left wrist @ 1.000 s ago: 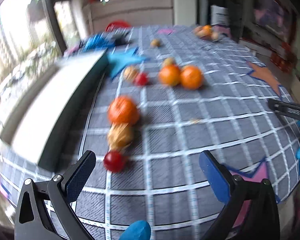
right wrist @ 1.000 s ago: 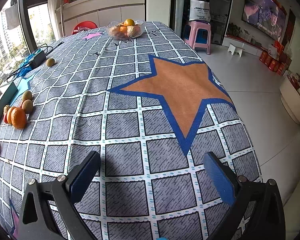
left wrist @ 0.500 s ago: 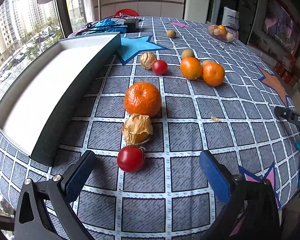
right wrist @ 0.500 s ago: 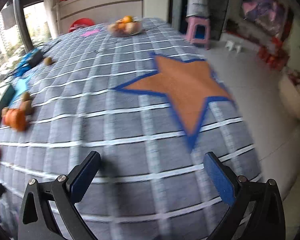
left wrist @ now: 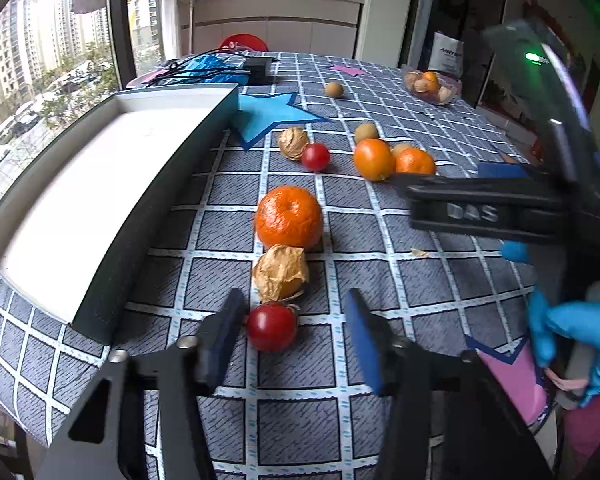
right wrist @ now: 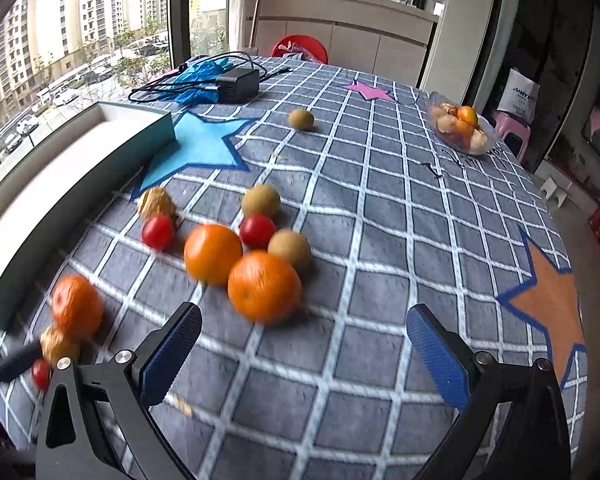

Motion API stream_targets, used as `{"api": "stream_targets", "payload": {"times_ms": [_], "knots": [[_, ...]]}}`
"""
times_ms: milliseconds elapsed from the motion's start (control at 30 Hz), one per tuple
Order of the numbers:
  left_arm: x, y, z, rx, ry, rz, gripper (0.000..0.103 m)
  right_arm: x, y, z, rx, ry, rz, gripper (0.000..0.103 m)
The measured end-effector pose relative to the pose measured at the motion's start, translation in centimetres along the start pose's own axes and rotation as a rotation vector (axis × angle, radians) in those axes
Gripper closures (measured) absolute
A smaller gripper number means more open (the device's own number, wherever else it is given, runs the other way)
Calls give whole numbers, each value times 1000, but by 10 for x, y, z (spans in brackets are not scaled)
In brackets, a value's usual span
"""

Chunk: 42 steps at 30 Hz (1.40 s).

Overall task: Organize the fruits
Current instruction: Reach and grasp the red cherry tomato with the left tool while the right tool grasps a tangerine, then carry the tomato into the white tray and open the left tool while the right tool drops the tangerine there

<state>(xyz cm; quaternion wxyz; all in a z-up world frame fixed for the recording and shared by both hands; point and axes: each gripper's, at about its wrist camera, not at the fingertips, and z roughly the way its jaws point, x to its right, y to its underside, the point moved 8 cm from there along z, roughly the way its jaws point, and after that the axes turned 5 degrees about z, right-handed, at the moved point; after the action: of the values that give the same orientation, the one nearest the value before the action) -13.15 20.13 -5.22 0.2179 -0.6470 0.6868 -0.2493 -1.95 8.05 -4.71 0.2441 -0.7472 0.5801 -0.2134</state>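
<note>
A small red tomato (left wrist: 272, 327) lies on the checked tablecloth between the fingers of my left gripper (left wrist: 292, 336). Its jaws are closing: the left pad is at the tomato's side, the right pad still stands apart. Behind the tomato sit a papery husked fruit (left wrist: 280, 272) and a big mandarin (left wrist: 289, 217). My right gripper (right wrist: 304, 356) is open and holds nothing. It hangs just in front of two oranges (right wrist: 264, 286), a tomato (right wrist: 257, 230) and two kiwis (right wrist: 289, 246). One of its fingers (left wrist: 460, 210) reaches in from the right in the left wrist view.
A teal box with a white inside (left wrist: 156, 216) lies along the left. Further back are another husked fruit (left wrist: 294, 143), a tomato (left wrist: 315, 157), a lone kiwi (right wrist: 301, 119), a glass fruit bowl (right wrist: 460, 128) and a charger with cables (right wrist: 238, 85). A blue-gloved hand (left wrist: 572, 332) is at the right.
My left gripper's jaws have narrowed from wide open to close around the tomato. My right gripper has swung left from the orange star to the cluster of oranges.
</note>
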Motion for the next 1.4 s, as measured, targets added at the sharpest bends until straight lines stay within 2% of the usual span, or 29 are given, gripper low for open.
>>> {"api": "stream_targets", "payload": {"times_ms": [33, 67, 100, 167, 233, 267, 467, 633, 800, 833, 867, 900, 933, 1167, 1267, 1333, 1367, 1400], "knots": [[0, -1, 0, 4, 10, 1, 66, 0, 0, 4, -14, -16, 16, 10], [0, -1, 0, 8, 22, -1, 77, 0, 2, 7, -37, -45, 34, 37], [-1, 0, -1, 11, 44, -8, 79, 1, 3, 8, -52, -69, 53, 59], [-3, 0, -2, 20, 93, -29, 79, 7, 1, 1, -20, -47, 67, 65], [-5, 2, -5, 31, 124, -39, 79, 14, 3, -9, 4, -98, 111, 67], [-4, 3, -7, 38, 134, -36, 79, 16, 3, -14, 17, -115, 128, 74], [2, 3, -13, 70, 159, -4, 79, 26, 17, -45, 65, -154, 156, 74], [5, 5, -15, 71, 163, 9, 79, 36, 30, -46, 53, -138, 168, 74], [3, 2, -23, 99, 155, 29, 79, 42, 34, -41, 29, -169, 190, 73], [2, 2, -24, 98, 161, 30, 79, 43, 34, -42, 27, -172, 194, 67], [2, 2, -25, 100, 162, 30, 79, 43, 32, -42, 31, -175, 194, 34], [0, 1, -26, 101, 161, 30, 79, 42, 27, -42, 50, -168, 191, 8], [-1, 1, -29, 106, 160, 30, 79, 41, 22, -43, 75, -150, 183, 7], [-8, -2, -40, 129, 156, 30, 79, 23, -8, -18, 55, -96, 135, 9], [-13, -3, -45, 138, 154, 32, 79, 24, -10, 0, 6, -107, 163, 33], [-15, -6, -47, 148, 151, 37, 79, 28, -6, 11, -26, -117, 199, 38], [-17, -8, -48, 153, 151, 39, 79, 30, -7, 11, -9, -103, 203, 46], [-18, -9, -48, 157, 150, 40, 79, 30, -6, 11, -10, -101, 201, 60]]}}
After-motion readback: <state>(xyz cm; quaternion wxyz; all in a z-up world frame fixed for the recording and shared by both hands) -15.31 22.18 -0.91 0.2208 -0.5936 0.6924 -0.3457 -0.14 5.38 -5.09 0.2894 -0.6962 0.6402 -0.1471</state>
